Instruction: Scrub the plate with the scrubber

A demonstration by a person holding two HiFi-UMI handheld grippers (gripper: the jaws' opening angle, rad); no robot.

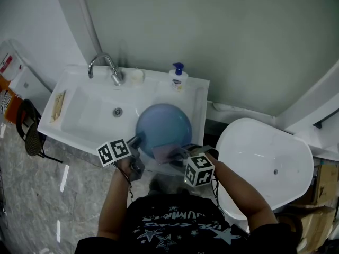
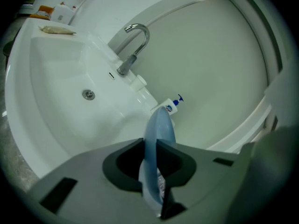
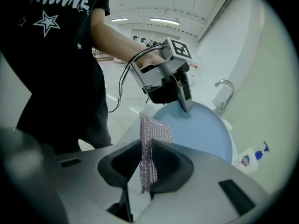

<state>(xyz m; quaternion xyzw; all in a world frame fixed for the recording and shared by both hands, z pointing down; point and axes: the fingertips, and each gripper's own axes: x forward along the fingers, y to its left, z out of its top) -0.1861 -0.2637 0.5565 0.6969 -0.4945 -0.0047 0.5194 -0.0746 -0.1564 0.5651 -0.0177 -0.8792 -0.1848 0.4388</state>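
Plate (image 1: 163,127): blue and round, held tilted over the front right corner of the sink (image 1: 87,110).
Left gripper (image 2: 156,162): its jaws are clamped on the plate's rim.
Scrubber (image 3: 150,141): a silvery mesh pad, held at the plate's near edge; contact cannot be told.
Right gripper (image 3: 145,164): its jaws are pinched on the scrubber.
Soap bottle (image 1: 178,78): stood at the sink's back right corner.
Faucet (image 1: 106,66): mounted on the sink's back edge.

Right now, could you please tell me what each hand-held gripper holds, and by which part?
Left hand-held gripper: round blue plate, by its rim. Right hand-held gripper: silvery mesh scrubber, near one end.
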